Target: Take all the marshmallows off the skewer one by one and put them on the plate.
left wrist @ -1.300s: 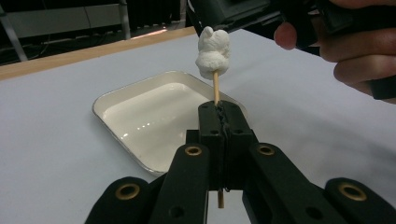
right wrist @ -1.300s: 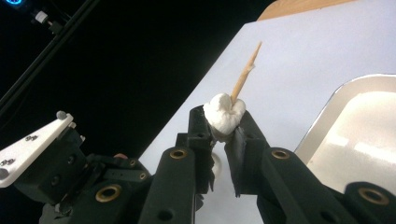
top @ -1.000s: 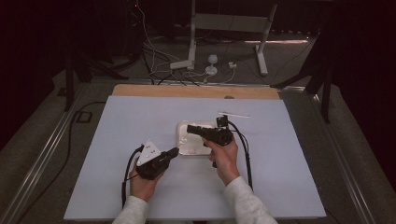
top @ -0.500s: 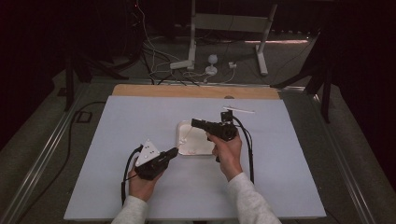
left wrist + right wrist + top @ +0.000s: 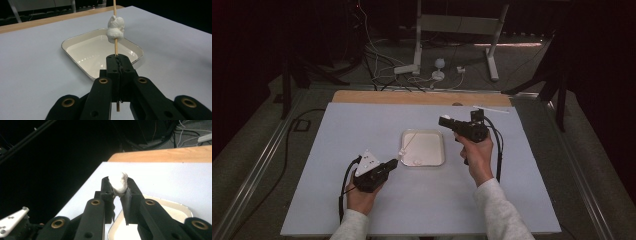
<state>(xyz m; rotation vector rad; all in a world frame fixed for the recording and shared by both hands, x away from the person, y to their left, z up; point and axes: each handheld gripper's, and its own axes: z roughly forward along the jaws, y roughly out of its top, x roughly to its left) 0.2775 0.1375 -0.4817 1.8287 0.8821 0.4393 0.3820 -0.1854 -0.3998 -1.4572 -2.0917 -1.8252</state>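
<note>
My left gripper (image 5: 392, 164) (image 5: 117, 60) is shut on a thin wooden skewer (image 5: 115, 46) that points up and away over the white tray (image 5: 439, 150) (image 5: 75, 41). One white marshmallow (image 5: 115, 29) (image 5: 401, 152) is threaded on the skewer just past the jaws. My right gripper (image 5: 445, 120) (image 5: 118, 187) is raised above the table, right of the tray, and is shut on a second white marshmallow (image 5: 119, 183) (image 5: 445, 117) pinched at the fingertips. The tray (image 5: 185, 211) lies below the right jaws.
The tray sits mid-table on a pale blue-white board (image 5: 337, 130) with a wooden strip (image 5: 377, 96) along the far edge. Another skewer (image 5: 492, 109) lies near the far right of the board. Cables and stand legs (image 5: 417, 55) are on the floor beyond.
My right gripper has lifted from over the tray and swung right and away, carrying a marshmallow. My left gripper has stayed put with the skewer.
</note>
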